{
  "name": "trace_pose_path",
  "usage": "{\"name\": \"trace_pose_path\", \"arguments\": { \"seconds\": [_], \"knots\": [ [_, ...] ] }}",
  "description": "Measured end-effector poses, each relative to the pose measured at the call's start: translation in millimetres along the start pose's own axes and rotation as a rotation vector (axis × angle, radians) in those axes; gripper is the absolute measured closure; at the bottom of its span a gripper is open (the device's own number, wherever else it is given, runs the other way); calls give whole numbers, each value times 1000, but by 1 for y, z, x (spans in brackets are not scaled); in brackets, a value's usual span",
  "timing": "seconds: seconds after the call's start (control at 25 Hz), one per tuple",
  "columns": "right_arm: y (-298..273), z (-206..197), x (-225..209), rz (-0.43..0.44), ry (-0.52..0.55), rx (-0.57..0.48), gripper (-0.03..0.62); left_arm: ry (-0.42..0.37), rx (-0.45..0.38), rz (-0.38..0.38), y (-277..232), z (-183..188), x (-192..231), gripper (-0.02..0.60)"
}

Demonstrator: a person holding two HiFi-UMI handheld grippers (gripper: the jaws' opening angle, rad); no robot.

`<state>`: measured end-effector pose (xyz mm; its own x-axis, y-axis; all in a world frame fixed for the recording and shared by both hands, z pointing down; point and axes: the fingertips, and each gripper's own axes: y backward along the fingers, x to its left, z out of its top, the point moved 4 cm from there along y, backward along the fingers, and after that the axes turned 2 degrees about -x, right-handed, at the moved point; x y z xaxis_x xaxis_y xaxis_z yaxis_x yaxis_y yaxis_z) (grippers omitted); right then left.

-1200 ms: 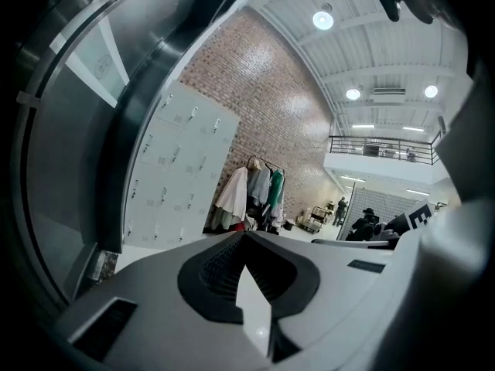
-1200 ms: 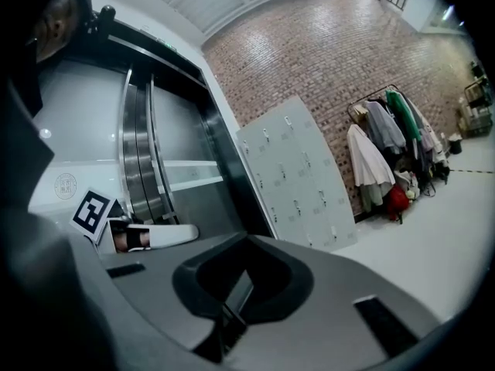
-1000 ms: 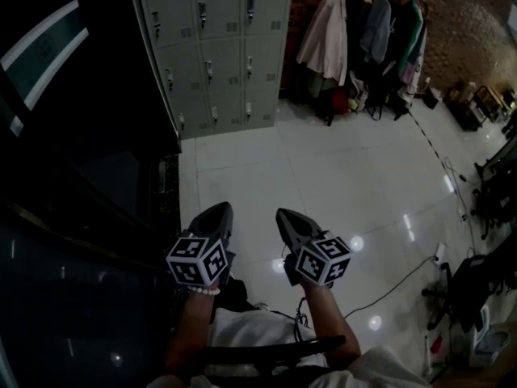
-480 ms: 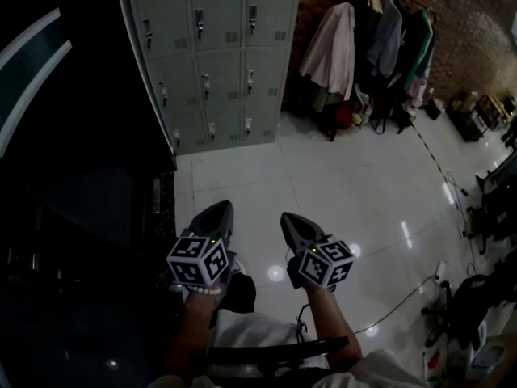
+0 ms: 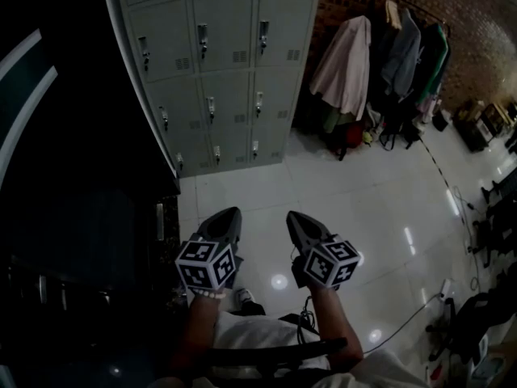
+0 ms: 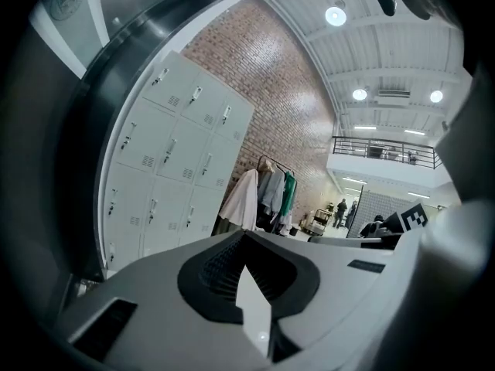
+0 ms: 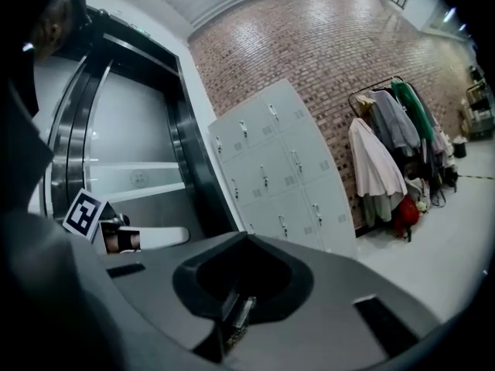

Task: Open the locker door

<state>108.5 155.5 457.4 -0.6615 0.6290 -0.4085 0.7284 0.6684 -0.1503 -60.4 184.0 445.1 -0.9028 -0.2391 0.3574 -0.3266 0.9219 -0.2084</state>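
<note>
A bank of grey metal lockers (image 5: 218, 63) stands ahead against a brick wall, all doors shut, each with a small handle. It also shows in the left gripper view as the lockers (image 6: 170, 161) and in the right gripper view as the lockers (image 7: 278, 168). My left gripper (image 5: 222, 223) and right gripper (image 5: 297, 223) are held side by side at waist height over the white tiled floor, well short of the lockers. Both point towards them. The left gripper (image 6: 246, 234) and the right gripper (image 7: 246, 236) each have their jaws shut with nothing between them.
A clothes rack (image 5: 380, 63) with hanging coats stands to the right of the lockers. A dark glass wall (image 5: 73, 176) runs along the left. A cable (image 5: 404, 322) lies on the floor at the lower right, near dark furniture (image 5: 485, 314).
The lockers have come nearer and shifted right in the head view as the person walks towards them. Both grippers keep their place in front of the body, still shut.
</note>
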Motion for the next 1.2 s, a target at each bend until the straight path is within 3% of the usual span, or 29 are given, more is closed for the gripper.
{"name": "trace_pose_path", "arguments": {
  "seconds": [0.28,0.64,1.2],
  "knots": [
    [-47,8,-24,-35,-25,9,585,-15,19,-19,-44,20,32,584],
    [-114,27,-57,-10,-32,0,585,-24,22,-9,-102,38,64,584],
    [-258,109,-159,35,-28,-68,583,-71,-1,14,-265,108,122,584]
  ]
}}
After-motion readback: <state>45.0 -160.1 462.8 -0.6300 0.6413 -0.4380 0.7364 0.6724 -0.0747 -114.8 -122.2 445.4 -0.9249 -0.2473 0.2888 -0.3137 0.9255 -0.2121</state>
